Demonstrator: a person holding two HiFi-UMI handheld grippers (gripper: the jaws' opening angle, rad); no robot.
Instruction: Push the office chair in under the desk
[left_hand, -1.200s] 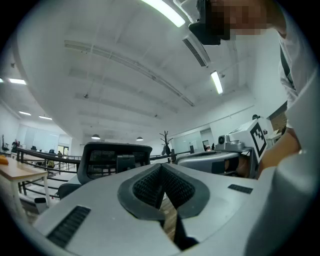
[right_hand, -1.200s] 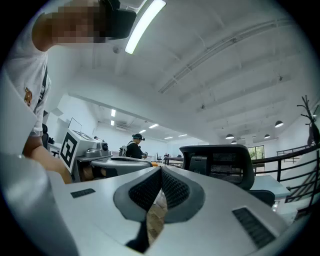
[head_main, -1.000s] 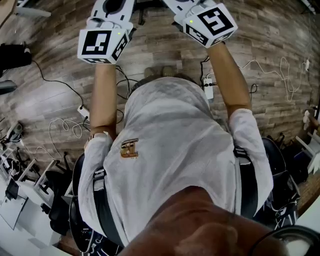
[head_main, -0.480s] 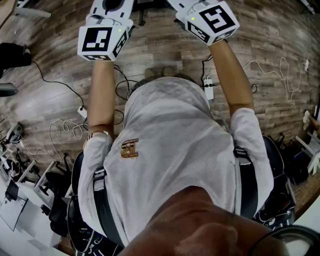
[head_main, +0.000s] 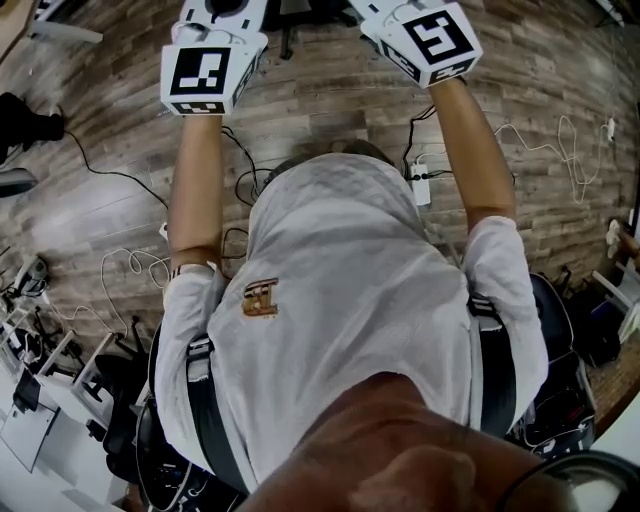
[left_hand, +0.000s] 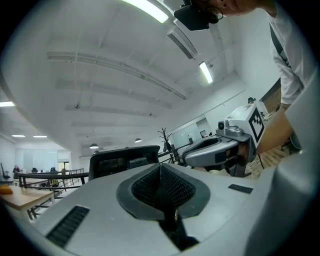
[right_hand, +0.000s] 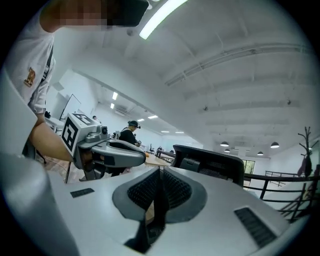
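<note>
The office chair shows only as a black backrest top (left_hand: 125, 159) just past my left gripper's (left_hand: 161, 172) jaws, and again as the backrest (right_hand: 210, 162) beyond my right gripper (right_hand: 160, 180). Both grippers are shut with nothing between the pads. Whether the tips touch the backrest cannot be told. In the head view both arms reach straight forward, the left gripper (head_main: 212, 60) and right gripper (head_main: 425, 35) at the top edge, tips out of frame. A dark piece of the chair (head_main: 295, 15) lies between them. Each gripper view also shows the other gripper beside it.
Cables and a white power strip (head_main: 421, 185) lie on the wood floor ahead. Dark bags (head_main: 570, 340) sit at the right, desks and chair bases (head_main: 50, 390) at the lower left. A person in a cap (right_hand: 131, 131) stands far off. A wooden desk (left_hand: 20, 196) is at left.
Both arms have stretched further forward and the grippers have slid up toward the frame's top edge. The floor has shifted under the person. The jaws stayed shut.
</note>
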